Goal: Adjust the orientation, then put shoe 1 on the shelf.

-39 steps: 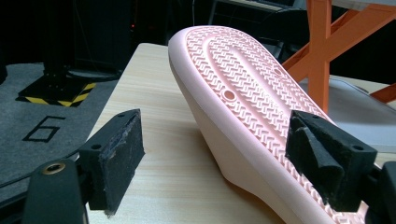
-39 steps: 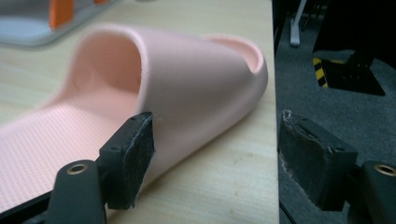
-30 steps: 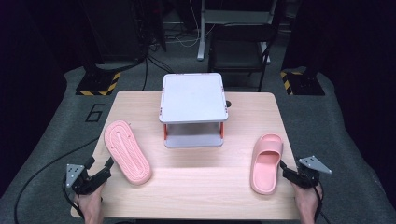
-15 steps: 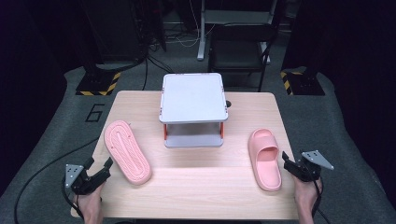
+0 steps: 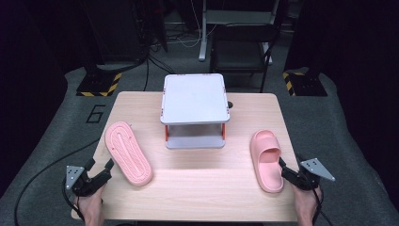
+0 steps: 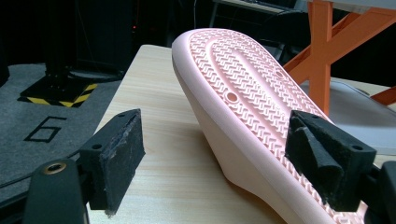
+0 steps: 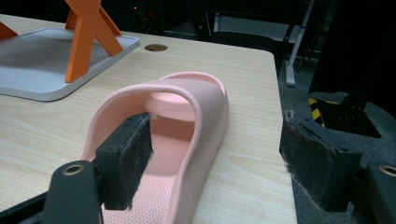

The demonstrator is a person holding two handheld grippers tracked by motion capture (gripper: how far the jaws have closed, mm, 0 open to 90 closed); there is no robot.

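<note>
Letting go of the upright pink foam slipper [image 5: 266, 160] just ahead, right tongs [image 5: 288, 172] spreading wider; left tongs [image 5: 98, 175] spread beside the sole-up pink foam slipper [image 5: 127, 153].

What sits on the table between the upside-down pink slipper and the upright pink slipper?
In the high view, bare light wood tabletop; the grey two-tier shelf with orange legs stands farther back.
</note>
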